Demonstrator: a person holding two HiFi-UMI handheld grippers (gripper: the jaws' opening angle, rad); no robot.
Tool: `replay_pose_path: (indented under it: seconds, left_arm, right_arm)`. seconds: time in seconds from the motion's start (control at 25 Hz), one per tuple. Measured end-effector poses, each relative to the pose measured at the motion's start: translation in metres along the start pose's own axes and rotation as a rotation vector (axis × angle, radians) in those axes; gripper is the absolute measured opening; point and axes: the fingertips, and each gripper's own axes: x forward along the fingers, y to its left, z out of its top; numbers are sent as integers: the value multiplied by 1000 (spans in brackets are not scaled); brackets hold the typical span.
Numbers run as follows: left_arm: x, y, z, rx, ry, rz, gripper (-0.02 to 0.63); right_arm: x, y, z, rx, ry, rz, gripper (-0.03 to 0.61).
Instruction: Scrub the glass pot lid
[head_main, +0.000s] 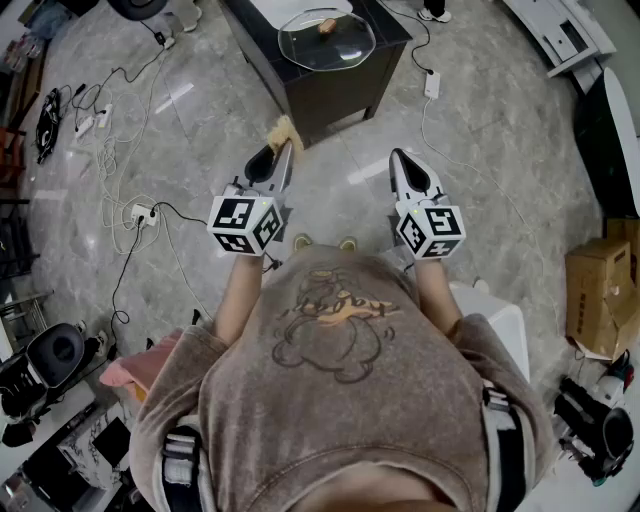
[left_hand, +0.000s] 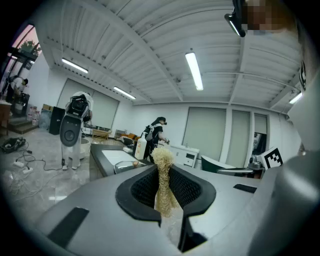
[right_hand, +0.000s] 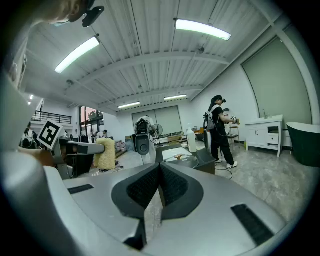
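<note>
1. Brown-grey bear-print T-shirt (head_main: 340, 390) fills the bottom of the head view. Person's forearms reach fwd, one tool per hand.
2. Grey-black two-jaw left gripper (head_main: 279, 158): jaws clamped on a pale yellow fibrous loofah scrubber (head_main: 286, 129), whose frayed top pokes out past the tips. Left gripper view agrees: scrubber (left_hand: 162, 165) stands upright, pinched betw. the black ribbed pads (left_hand: 187, 187).
3. Matching right gripper (head_main: 402, 160): jaws fully together, nothing betw. them. In the right gripper view the pads (right_hand: 175, 182) meet at the centre line.
4. Both tools sit roughly level, side by side but apart, over the grey marble-look floor (head_main: 500, 90), pointing twd a dark low cabinet (head_main: 335, 95).
5. Round clear glass pot lid w/ wooden knob (head_main: 326, 42) lies flat, knob up, on the cabinet top. It is well ahead of both tools, and neither touches it.
6. White spray bottle (left_hand: 141, 148) stands beyond the lid. A person in dark clothes (left_hand: 156, 131) stands further back.
7. White power strip w/ black cables (head_main: 140, 212) lies on the floor at left, and a brown cardboard box (head_main: 600, 290) sits at right.
</note>
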Motion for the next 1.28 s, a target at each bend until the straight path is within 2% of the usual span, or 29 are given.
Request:
replay_pose_path:
  seconds: [0.44, 0.88, 1.28]
  left_arm:
    - [5, 14, 0, -1, 4, -19, 69]
    - [12, 55, 0, 17, 3, -86, 69]
    - [41, 90, 7, 23, -3, -121, 69]
  right_arm:
    - [16, 17, -1, 19, -20, 28, -11]
    - [45, 40, -15, 24, -25, -37, -11]
    - [85, 32, -15, 26, -19, -76, -11]
